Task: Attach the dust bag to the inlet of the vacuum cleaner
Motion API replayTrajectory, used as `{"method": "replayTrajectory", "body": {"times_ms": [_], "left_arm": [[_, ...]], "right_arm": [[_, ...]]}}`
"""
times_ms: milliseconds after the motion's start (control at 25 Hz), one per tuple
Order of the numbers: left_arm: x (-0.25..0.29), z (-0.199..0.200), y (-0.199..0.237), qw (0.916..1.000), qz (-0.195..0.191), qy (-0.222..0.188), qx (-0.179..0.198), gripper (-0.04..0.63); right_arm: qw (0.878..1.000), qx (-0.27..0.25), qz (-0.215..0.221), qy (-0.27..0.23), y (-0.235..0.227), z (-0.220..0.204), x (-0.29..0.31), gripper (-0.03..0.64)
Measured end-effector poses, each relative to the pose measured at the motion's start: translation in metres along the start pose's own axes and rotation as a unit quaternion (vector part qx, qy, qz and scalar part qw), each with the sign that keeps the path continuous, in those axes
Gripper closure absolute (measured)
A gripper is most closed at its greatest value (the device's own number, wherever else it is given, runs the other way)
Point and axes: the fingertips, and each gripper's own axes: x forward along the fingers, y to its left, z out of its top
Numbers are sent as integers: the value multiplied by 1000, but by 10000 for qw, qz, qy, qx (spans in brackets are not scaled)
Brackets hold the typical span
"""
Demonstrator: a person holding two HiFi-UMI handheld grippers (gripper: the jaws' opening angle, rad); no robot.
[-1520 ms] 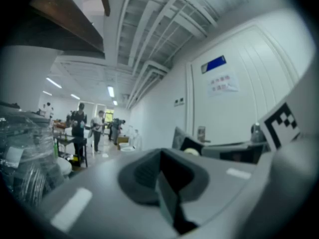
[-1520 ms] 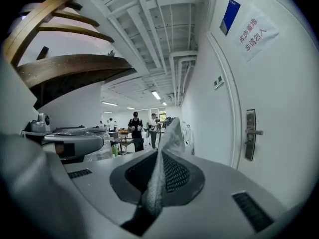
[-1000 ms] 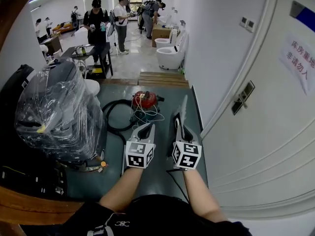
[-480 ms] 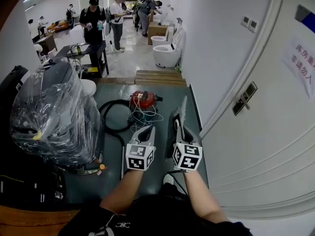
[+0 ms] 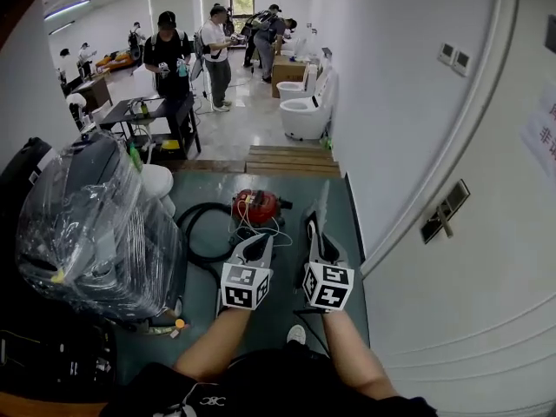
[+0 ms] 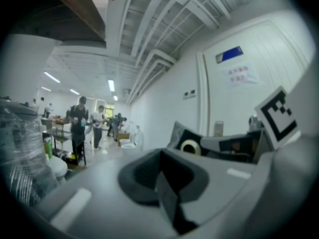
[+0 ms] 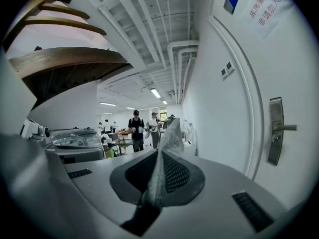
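A person stands over a green floor (image 5: pixel 204 307) with a gripper in each hand, both held side by side and pointing forward. The right gripper (image 5: pixel 314 226) has its jaws pressed together on the lower edge of a grey dust bag (image 5: pixel 323 200). The bag rises as a thin, upright sheet above that gripper's tips. In the right gripper view the bag's woven fabric (image 7: pixel 167 138) comes out of the seam between the jaws (image 7: pixel 155 185) and stands up past them.

The left gripper (image 5: pixel 258 240), just to the left of its partner, has its jaws pressed together on nothing; its own view shows only a dark closed seam (image 6: pixel 160 168).

The red vacuum cleaner (image 5: pixel 258 205) sits on the floor just ahead of the left gripper's tips and to the left of the bag, apart from both, with a white cord (image 5: pixel 252 224) piled on it. Its black hose (image 5: pixel 195 224) loops away to the left of the left gripper. Farther left stands a large machine wrapped in clear plastic (image 5: pixel 91 224). To the right of the right gripper is a white door (image 5: pixel 434 268) with a metal handle (image 7: pixel 279 128). Well ahead of both grippers are white toilets (image 5: pixel 304 111) and a group of people (image 5: pixel 213 46).
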Motion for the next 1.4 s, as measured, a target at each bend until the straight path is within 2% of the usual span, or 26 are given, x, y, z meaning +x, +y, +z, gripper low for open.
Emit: {"method": "replayTrajectory", "body": {"times_ms": [280,520,760,960,1200,1400], "left_arm": [[103,30,2,10000,38,-47,-57,598],[168,33,2,9999,129,70,-42,597],[201,25,6,9993,257,286,13,598],[216,14,16,9986,326,408,-80,598],[234,10,42,9977,449,424,-263,597],[260,8,72,9978,372,367,-401,598]], "right_arm": [[9999,-20,116,3,-58,30,79,597],[9994,-63,309,117,-92,37,131,597],[9988,68,417,232,-116,31,163,598],[9979,144,476,414,-123,18,185,597],[9966,90,571,591,-116,13,217,597],[9968,52,468,644,-115,13,254,597]]}}
